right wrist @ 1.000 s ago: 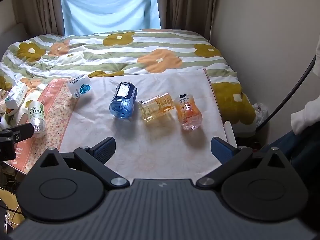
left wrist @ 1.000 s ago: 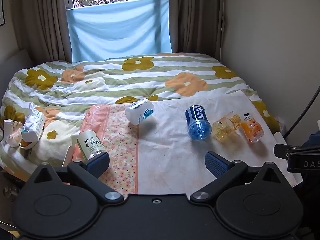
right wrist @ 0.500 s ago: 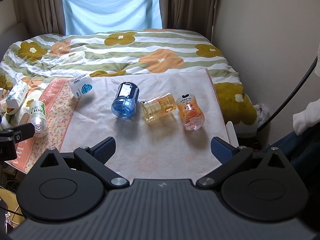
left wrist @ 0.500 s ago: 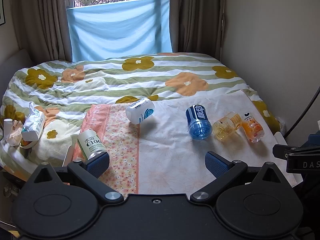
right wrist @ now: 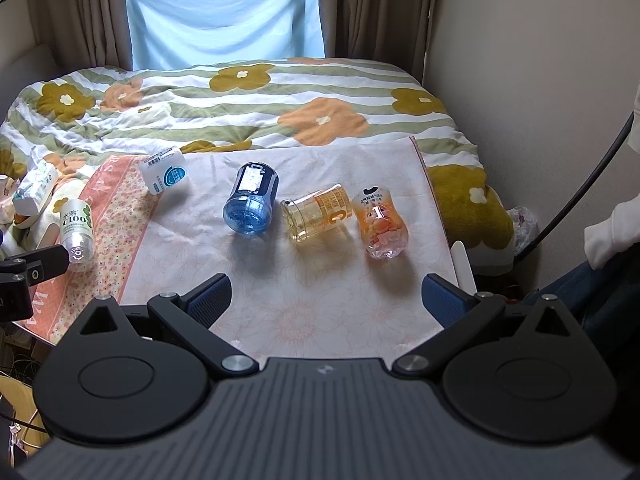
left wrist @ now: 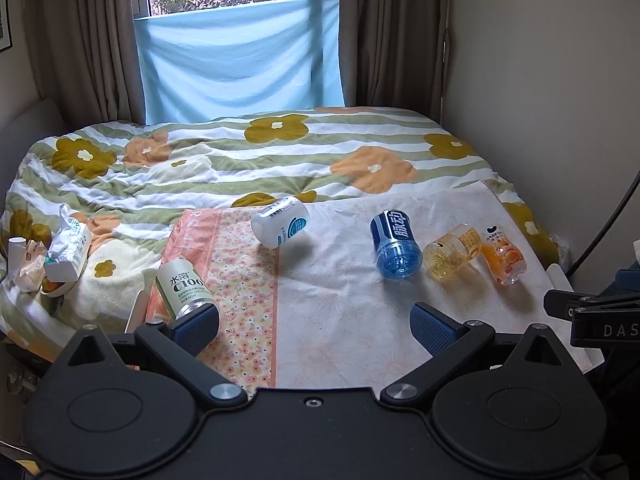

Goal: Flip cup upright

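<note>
Floral cloth [right wrist: 280, 288] is covering the near end of a bed [right wrist: 248, 112], and five cut-bottle cups are lying on their sides across it. Sitting side by side in a row are the blue cup [right wrist: 251, 204], yellow cup [right wrist: 318, 213] and orange cup [right wrist: 380, 222], with the yellow and orange ones touching. A white cup [left wrist: 281, 227] is resting farther left, and a green-labelled C100 cup [left wrist: 184, 288] is lying at the cloth's left edge. Left gripper [left wrist: 316, 326] and right gripper [right wrist: 326, 294] are hovering short of the cups, fingers spread wide, gripping nothing. A tissue pack [left wrist: 68, 250] is sitting on the quilt at far left.
</note>
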`<state>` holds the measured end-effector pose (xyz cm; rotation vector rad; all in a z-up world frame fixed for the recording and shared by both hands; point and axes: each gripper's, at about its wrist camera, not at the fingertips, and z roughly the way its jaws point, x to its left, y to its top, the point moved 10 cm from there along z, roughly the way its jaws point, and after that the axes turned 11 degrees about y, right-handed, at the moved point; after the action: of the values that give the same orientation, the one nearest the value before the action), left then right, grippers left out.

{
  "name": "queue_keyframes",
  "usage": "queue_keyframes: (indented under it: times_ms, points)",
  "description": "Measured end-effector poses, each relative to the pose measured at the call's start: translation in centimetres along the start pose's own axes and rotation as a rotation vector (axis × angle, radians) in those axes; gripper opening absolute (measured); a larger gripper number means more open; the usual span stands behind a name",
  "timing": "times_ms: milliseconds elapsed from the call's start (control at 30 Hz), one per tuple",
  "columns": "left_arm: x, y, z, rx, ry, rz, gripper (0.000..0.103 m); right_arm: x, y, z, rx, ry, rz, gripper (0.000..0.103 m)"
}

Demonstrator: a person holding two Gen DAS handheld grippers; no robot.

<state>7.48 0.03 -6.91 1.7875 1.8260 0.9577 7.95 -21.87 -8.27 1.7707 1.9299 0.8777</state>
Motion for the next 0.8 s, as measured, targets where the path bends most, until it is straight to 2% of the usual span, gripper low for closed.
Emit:
queue_keyframes:
  times_ms: [800]
  points:
    - [0.21,-0.08,-0.14,-0.003,0.001,-0.002,0.103,0.27,-0.83,0.04,0.005,0.002,-0.003,0.103]
